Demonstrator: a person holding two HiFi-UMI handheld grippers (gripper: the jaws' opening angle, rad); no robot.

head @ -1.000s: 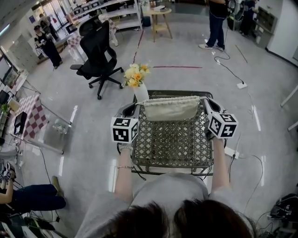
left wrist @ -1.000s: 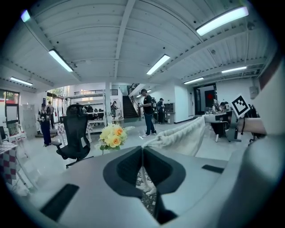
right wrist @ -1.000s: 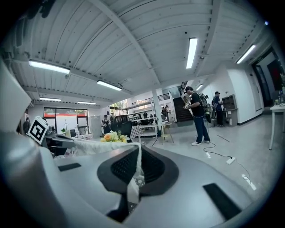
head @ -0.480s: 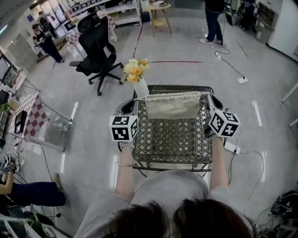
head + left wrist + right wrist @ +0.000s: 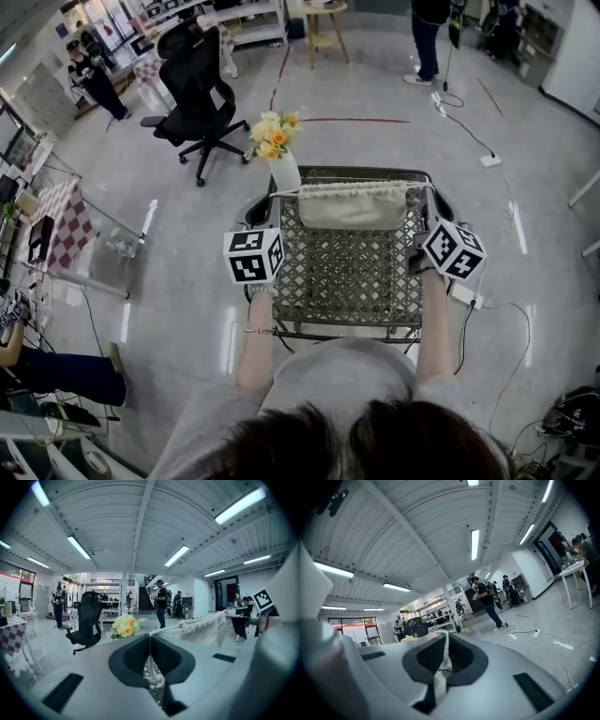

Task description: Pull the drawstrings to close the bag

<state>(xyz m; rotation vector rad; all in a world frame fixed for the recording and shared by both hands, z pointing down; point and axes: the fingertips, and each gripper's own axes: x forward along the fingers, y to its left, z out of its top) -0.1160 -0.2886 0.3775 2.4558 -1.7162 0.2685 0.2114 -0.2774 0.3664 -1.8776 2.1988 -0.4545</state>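
Head view shows the cream bag (image 5: pixel 352 206) lying along the far edge of the lattice-topped table (image 5: pixel 347 277), stretched almost from the far left corner to the far right corner, with one cord running out from each end. The left gripper (image 5: pixel 149 637) has its jaws pressed together on the left drawstring (image 5: pixel 168 631), which runs taut from the tips to the bag's hem; the right gripper (image 5: pixel 443 638) is likewise clamped on the right drawstring (image 5: pixel 442 663), a white strand caught between its pads. The top hem looks puckered into small ruffles, so the cinching seems to be under way, but the mouth spans most of the table's width and, from this height, I cannot tell how much of an opening remains. My reading is that the grip step is done and most of the pulling apart is yet to do. The table is otherwise bare apart from a vase of flowers (image 5: pixel 278 150) at its far left corner. Around it is a pale, glossy floor (image 5: pixel 375 103) with a black office chair (image 5: pixel 199 89) beyond the left side, trailing cables (image 5: pixel 459 131), shelving and several people standing farther off.
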